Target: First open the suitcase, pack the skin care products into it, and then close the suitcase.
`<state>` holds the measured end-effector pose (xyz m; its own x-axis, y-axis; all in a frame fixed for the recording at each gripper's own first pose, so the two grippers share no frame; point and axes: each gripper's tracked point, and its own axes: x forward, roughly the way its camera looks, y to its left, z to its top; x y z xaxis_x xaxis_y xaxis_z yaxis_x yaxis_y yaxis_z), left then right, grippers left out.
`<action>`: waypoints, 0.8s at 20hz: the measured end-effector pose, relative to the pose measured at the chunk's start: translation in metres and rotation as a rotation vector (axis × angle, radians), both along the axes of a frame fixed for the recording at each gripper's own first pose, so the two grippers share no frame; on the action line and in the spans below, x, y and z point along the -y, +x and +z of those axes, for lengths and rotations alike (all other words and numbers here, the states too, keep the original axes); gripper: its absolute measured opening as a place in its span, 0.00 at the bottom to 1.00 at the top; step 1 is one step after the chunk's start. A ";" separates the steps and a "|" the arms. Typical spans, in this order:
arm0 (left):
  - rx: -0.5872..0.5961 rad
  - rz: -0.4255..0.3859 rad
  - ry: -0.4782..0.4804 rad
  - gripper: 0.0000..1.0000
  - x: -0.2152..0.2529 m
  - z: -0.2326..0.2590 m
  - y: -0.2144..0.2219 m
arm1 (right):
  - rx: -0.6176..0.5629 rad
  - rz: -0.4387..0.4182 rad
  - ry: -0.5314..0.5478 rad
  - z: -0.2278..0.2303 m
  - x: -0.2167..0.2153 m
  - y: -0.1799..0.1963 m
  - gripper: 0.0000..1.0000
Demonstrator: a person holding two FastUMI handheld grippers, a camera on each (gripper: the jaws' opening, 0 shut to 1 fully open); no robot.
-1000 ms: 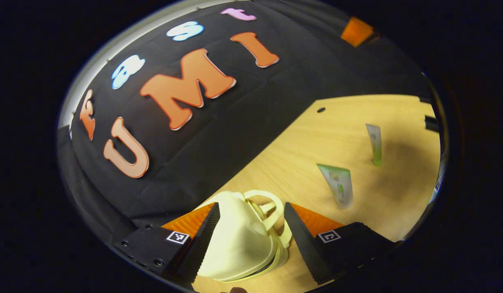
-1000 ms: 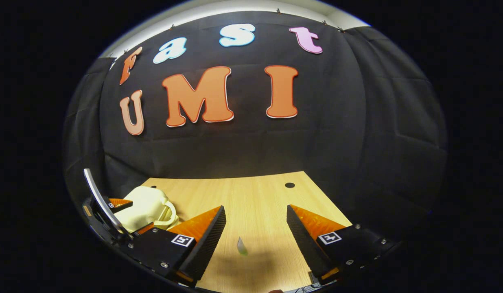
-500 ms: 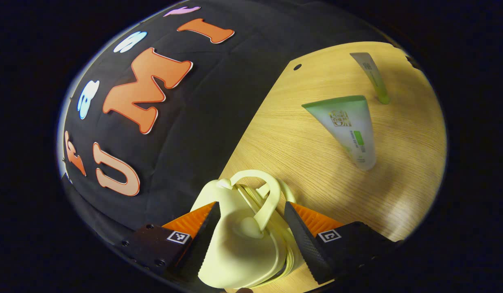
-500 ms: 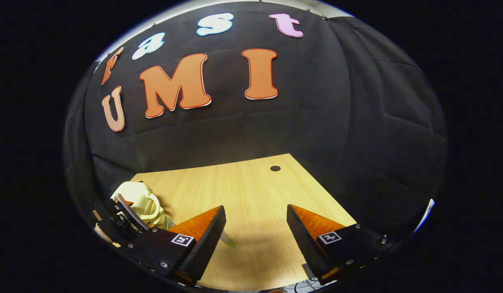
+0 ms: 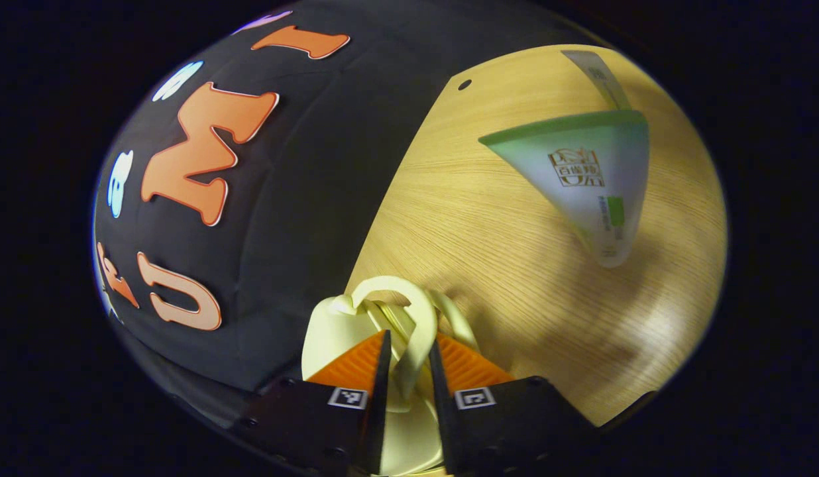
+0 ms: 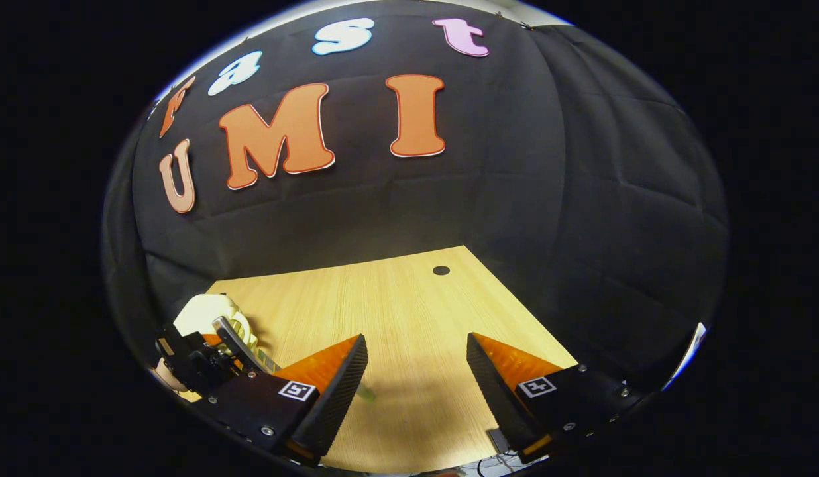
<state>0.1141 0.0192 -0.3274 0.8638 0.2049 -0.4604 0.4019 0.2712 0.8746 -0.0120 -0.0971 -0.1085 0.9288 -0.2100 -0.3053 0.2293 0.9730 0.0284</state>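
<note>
Left gripper (image 5: pixel 407 371) narrowed down onto the looped handle (image 5: pixel 419 318) of the small cream suitcase (image 5: pixel 330 334); both fingers appear to press the handle strap between them. Suitcase sits at 6 o'clock in the left gripper view, at the near edge of the wooden table (image 5: pixel 489 252), close to the black cloth wall. Its halves look closed together; opening not yet done, by my reading.

Skin care tubes: a wide white-and-green tube (image 5: pixel 592 185) at 2 o'clock in that view, standing cap-down, well apart from the suitcase. A thinner tube (image 5: pixel 598 76) behind it at 1 o'clock, partly hidden.

Right gripper (image 6: pixel 416 371) spread wide, holding nothing, hanging over bare table. In the right gripper view the suitcase (image 6: pixel 201 311) lies at 8 o'clock with the left gripper (image 6: pixel 217 351) over it; a green tube end (image 6: pixel 364 392) pokes out beside the right gripper's own left finger.

Risks, as I judge them:
- Grip is on the handle, not a lid edge. A pull may lift or drag the whole light case instead of parting the halves, since nothing pins the base.
- Case near the table edge; a drag toward 6 o'clock could tip it off.
- A jerk when it releases could swing it into the standing tube and topple it.
</note>
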 end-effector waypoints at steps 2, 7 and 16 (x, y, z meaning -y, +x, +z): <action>-0.043 -0.017 -0.019 0.18 0.006 0.000 -0.001 | 0.000 0.014 -0.008 0.003 -0.005 0.003 0.95; -0.120 0.111 -0.287 0.07 0.011 0.020 -0.012 | 0.008 0.038 0.008 0.007 -0.012 0.012 0.95; -0.113 0.221 -0.933 0.07 0.030 0.142 0.008 | 0.059 0.140 0.024 0.037 -0.063 0.055 0.95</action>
<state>0.1225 -0.0105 -0.1850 0.7899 -0.1330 -0.5986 0.3271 0.9171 0.2278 0.0429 -0.0337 -0.0719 0.9651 -0.0705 -0.2523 0.0889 0.9941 0.0619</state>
